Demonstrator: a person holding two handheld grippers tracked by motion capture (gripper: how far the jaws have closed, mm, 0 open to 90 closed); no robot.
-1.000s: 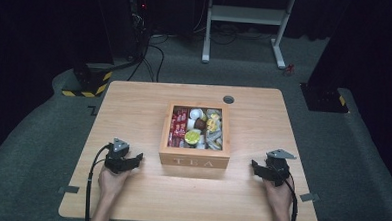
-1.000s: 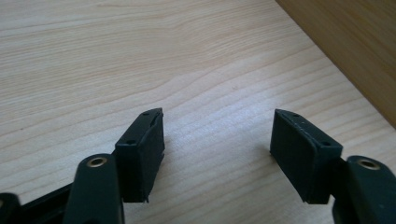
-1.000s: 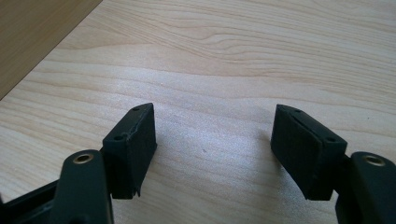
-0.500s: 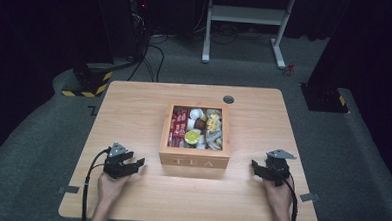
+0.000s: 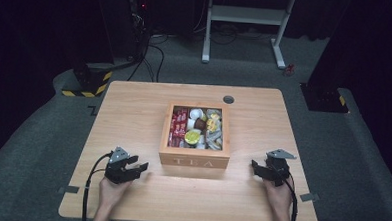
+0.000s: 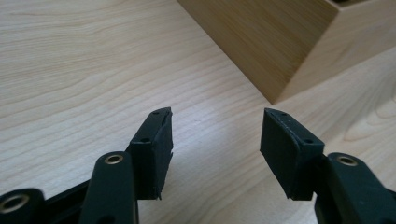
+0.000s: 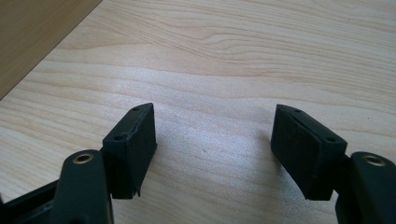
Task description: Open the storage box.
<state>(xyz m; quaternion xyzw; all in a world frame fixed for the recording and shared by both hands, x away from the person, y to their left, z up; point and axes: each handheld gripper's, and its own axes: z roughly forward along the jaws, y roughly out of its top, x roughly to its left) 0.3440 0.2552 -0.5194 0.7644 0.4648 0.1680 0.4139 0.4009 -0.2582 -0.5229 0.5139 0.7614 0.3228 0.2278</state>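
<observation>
A light wooden table point(image 5: 134, 113) stands on grey carpet point(image 5: 42, 149). An open wooden tea box point(image 5: 194, 160) marked TEA sits at its centre, filled with sachets and small pods. At twelve o'clock from the box lies a round grey cable grommet point(image 5: 228, 99), near the table's far edge.

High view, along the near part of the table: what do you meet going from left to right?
Left claw, jaws apart with nothing between them and just been closing → wooden tea box with its open top full of packets → right claw, jaws apart and empty, all on the wooden table.
</observation>
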